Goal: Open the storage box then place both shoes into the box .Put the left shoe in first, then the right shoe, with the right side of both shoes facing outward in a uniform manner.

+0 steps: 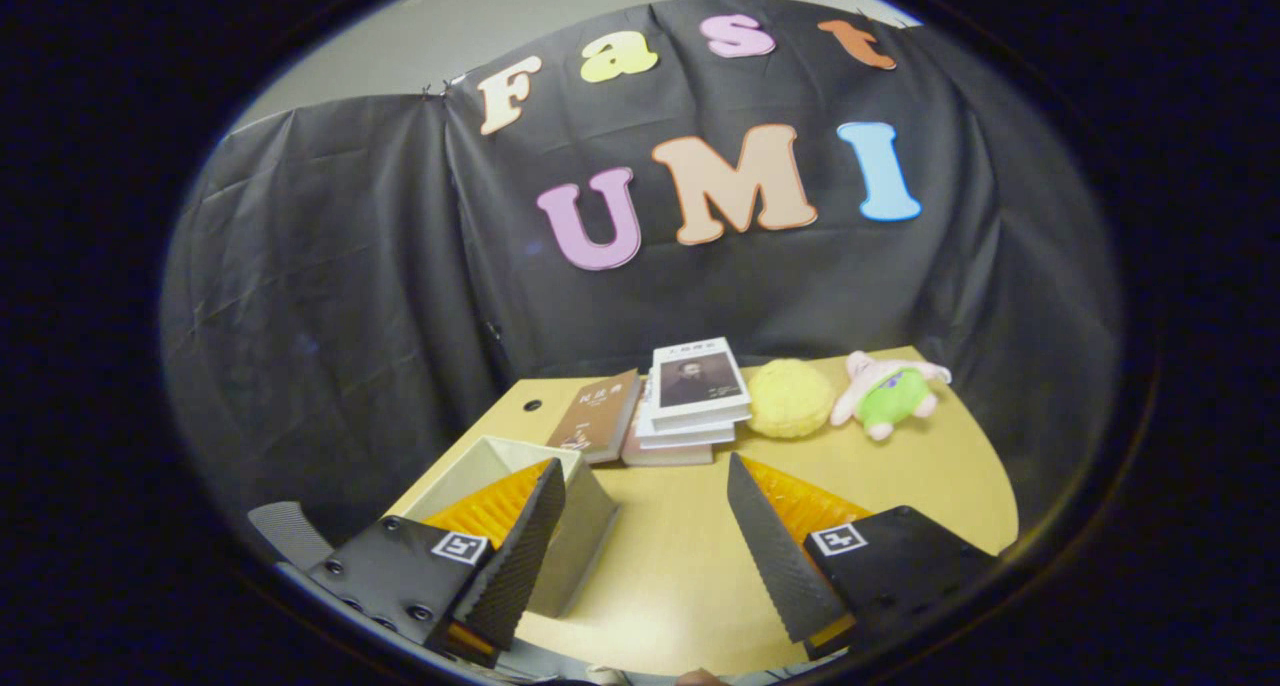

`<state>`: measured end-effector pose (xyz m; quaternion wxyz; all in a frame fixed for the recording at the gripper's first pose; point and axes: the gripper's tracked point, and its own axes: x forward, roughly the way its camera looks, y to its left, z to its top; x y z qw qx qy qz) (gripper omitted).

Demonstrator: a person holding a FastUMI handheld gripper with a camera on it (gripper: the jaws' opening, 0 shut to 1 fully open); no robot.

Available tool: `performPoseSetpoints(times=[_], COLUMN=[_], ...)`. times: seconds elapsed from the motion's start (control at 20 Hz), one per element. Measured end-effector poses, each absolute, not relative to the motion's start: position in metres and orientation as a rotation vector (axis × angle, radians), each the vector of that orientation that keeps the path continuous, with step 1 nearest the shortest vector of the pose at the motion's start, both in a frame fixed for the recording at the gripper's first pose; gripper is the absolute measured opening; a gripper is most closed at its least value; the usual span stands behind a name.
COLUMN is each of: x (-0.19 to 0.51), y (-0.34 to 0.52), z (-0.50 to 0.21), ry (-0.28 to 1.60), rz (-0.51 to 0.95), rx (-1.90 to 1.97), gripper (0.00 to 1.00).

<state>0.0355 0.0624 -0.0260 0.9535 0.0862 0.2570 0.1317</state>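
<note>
Yellow table (680, 556) lies bare between the spread, empty fingers (640, 541), the storage box (570, 511) behind the left one.

A staged recording booth, not a lived-in room: black cloth (330, 296) hangs as a backdrop below a plain pale wall (560, 16). The small tan worktop (680, 556) carries props only: stacked books (692, 398), a yellow plush ball (790, 397) and a pink-and-green plush toy (890, 391).
</note>
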Motion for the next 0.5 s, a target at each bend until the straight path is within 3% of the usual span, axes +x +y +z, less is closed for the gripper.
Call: performPoseSetpoints(times=[0.5], x=[0.035], y=[-0.06], z=[0.009], ry=[0.319], rz=[0.106], rx=[0.144], gripper=[1.0])
